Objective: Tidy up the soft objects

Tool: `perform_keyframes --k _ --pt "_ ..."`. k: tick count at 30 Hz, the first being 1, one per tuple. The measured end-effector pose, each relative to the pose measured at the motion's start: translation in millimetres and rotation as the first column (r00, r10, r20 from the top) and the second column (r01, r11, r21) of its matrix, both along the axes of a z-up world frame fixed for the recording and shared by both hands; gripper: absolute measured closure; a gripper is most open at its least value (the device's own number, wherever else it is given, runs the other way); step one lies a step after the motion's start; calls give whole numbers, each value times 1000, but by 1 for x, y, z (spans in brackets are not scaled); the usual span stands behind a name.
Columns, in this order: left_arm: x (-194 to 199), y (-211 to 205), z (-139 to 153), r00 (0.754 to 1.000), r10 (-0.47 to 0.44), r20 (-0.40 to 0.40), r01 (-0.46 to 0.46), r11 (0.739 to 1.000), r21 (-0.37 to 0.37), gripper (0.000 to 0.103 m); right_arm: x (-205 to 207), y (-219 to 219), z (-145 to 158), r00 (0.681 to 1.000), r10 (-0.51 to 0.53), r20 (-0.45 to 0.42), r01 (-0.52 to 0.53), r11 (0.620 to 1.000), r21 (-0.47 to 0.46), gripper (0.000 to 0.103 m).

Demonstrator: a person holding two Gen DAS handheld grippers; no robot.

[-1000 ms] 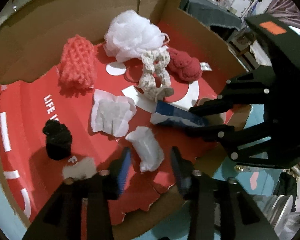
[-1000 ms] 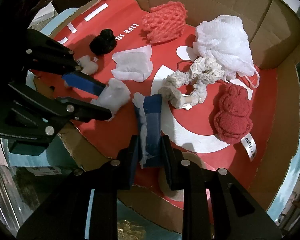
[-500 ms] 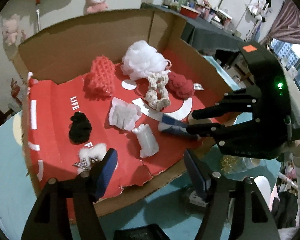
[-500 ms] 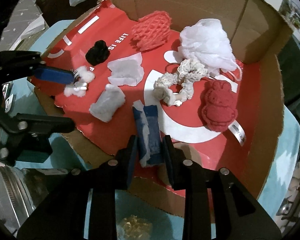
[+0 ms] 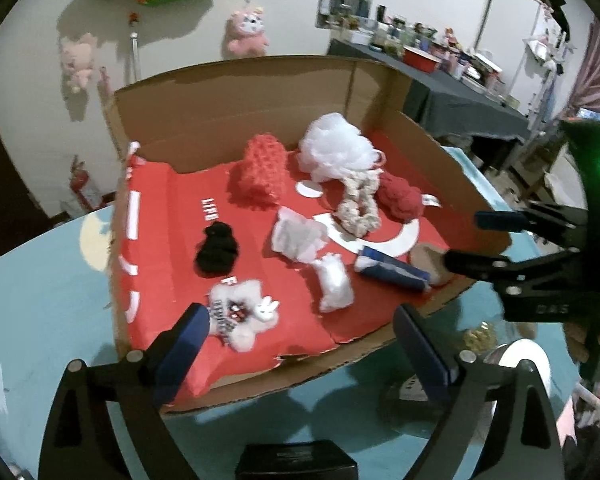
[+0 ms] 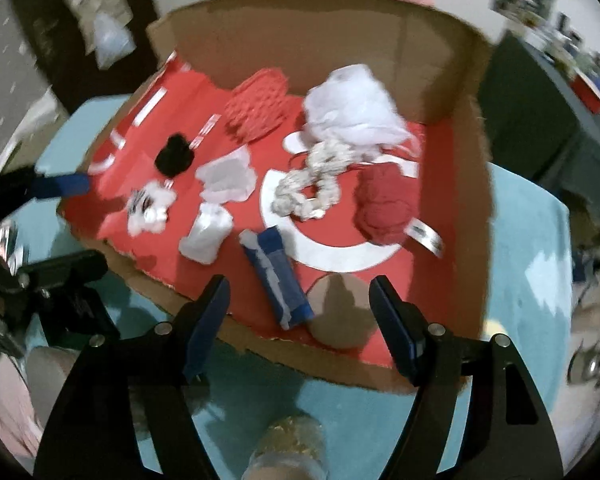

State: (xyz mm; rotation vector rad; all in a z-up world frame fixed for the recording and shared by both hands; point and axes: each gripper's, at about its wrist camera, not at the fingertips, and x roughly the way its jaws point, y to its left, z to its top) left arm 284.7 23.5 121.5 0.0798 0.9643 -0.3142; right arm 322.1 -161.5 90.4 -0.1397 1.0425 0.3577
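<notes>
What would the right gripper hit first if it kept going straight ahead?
Probably the blue roll: it lies just ahead of the open right gripper, near the box's front edge. Depth is hard to judge.

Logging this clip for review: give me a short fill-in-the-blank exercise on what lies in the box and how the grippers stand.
1. The soft objects lie in a cardboard box with a ___ floor.
2. The blue roll lies nearest the ___ gripper.
3. The left gripper holds ___.
4. The white mesh pouf sits beside the ___ knitted piece.

Missing words: red; right; nothing; red
</notes>
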Motion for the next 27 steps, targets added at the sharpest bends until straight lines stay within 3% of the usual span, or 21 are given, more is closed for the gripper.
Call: perform_keyframes --k 7,11,27 --pt "-1 9 -11 995 103 16 -104 994 20 7 -17 -10 2 991 -127 48 127 992 -3 27" --pt "1 14 -17 989 148 -7 -148 989 -12 7 -17 -12 -4 986 -157 64 158 987 -4 27" --pt "8 14 -45 976 209 -67 -206 978 40 7 -11 -10 -27 983 -178 39 178 984 -1 27"
